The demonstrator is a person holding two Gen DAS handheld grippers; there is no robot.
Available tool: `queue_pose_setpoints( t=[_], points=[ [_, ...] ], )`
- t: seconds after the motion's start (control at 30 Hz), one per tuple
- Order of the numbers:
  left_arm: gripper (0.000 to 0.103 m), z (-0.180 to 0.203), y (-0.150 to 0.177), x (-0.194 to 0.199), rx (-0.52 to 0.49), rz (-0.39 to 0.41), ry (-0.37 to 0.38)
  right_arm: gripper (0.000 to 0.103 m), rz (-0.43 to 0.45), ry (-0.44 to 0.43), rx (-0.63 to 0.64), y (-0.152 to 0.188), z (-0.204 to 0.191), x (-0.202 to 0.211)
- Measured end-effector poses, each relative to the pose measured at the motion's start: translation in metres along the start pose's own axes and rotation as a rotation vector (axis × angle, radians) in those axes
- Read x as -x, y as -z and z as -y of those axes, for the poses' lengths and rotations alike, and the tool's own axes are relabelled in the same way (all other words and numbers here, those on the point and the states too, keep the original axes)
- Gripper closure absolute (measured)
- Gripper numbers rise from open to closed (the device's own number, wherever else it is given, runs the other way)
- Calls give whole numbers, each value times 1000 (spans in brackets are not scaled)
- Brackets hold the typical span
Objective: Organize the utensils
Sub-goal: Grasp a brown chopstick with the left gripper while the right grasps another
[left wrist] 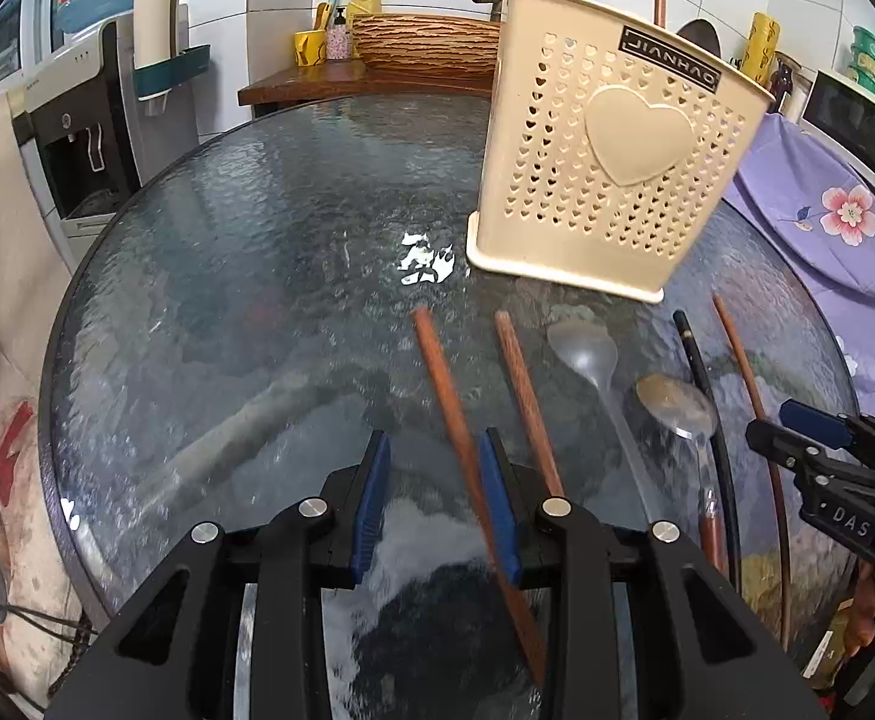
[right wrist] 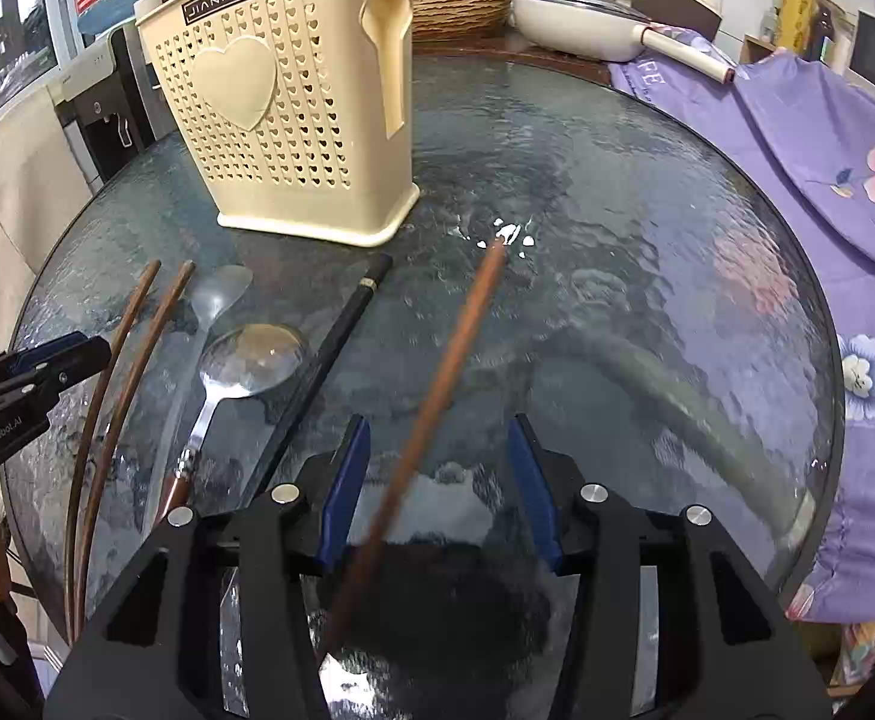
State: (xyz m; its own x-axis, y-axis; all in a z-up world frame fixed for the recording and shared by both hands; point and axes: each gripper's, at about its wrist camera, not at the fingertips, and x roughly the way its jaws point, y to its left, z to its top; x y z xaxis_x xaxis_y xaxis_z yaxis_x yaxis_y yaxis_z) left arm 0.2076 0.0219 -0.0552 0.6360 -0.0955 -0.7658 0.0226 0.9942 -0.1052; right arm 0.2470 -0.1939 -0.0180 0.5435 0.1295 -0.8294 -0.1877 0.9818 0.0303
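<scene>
Beneath both gaping, empty tongs (left wrist: 437,456) (right wrist: 440,441), blurred brown chopsticks (left wrist: 467,456) (right wrist: 431,402) run out of sight.

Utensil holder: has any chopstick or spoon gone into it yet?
No. In the right wrist view the chopsticks and spoons all lie on the glass table in front of the utensil holder.
</scene>
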Motion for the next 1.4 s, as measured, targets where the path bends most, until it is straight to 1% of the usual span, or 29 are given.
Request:
queue_pose_setpoints(
  t=[0.03,0.1,0.17,0.27,0.33,0.47,0.6,0.7,0.77,0.9,1.13,1.27,1.4],
  points=[
    [72,0,-3,-2,0,-3,1,56,-4,2,-2,-4,1,-2],
    [72,0,-12,-8,9,-20,12,61,-12,-3,-10,-13,1,-6],
    [72,3,-17,-13,0,-29,12,63,-17,-2,-23,-20,2,-11],
    [78,7,-21,-20,-10,-46,9,66,-15,12,-42,-30,6,-17],
    [80,10,-22,-22,-17,-39,-3,69,-16,10,-60,-36,11,-20],
    [85,15,-25,-24,-36,-39,-23,83,-15,19,-81,-47,17,-27],
    [94,16,-30,-27,-44,-40,-32,87,-18,16,-81,-55,18,-34],
    [94,15,-35,-31,-37,-43,-21,93,-21,30,-57,-59,10,-37],
    [94,17,-35,-31,-47,-42,-22,95,-22,21,-52,-62,8,-39],
    [95,18,-35,-32,-57,-39,-16,96,-13,42,5,-60,-2,-39],
    [96,14,-38,-33,-40,-42,6,96,-8,26,26,-57,-1,-38],
    [96,9,-41,-36,-28,-44,15,96,6,-15,13,-52,-3,-34],
    [96,6,-45,-28,-26,-16,18,96,64,-70,-7,-54,1,-20]
  ],
)
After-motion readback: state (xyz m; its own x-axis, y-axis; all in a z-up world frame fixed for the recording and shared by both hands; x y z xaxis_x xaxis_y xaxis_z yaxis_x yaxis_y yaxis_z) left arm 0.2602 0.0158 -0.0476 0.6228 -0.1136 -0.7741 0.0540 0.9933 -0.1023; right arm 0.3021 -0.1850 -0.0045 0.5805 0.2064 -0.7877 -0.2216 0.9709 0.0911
